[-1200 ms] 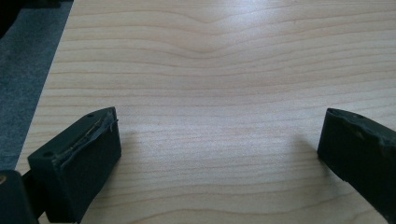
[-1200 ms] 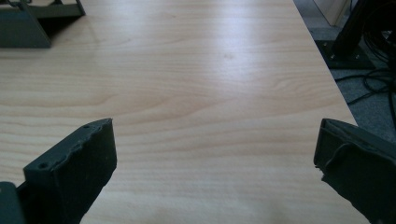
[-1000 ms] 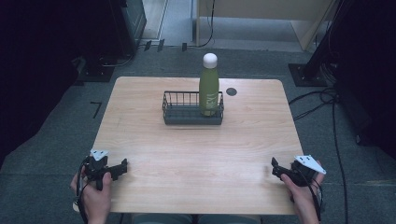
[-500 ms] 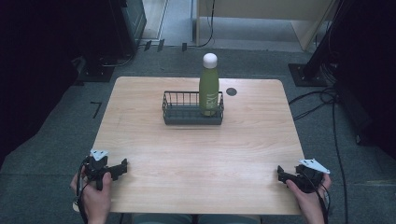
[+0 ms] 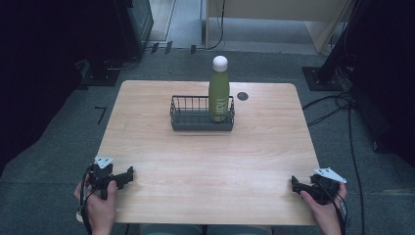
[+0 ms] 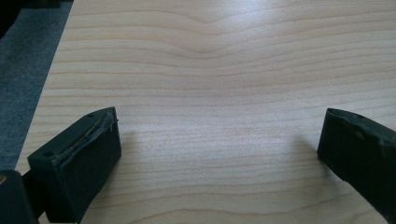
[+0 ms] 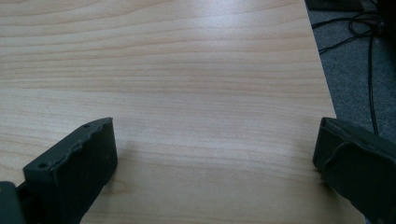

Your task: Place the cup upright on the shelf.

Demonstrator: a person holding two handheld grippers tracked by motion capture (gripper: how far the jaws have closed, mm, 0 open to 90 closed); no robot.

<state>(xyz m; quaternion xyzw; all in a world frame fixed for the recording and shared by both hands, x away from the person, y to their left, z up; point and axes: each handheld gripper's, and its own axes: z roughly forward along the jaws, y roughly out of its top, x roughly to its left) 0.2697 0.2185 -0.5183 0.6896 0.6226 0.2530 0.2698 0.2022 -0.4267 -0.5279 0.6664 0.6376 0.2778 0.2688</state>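
Here the green bottle [image 5: 219,93] stands upright in the wire basket [image 5: 201,117], well apart from the left gripper [image 5: 128,175] and right gripper [image 5: 295,183], both with jaws spread wide, gripping nothing

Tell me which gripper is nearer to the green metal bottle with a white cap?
Right, narrowly. The bottle stands right of centre; the right gripper is at the near right edge, the left gripper near left.

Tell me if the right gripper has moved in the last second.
Yes. The right gripper has moved toward the table's near right corner.
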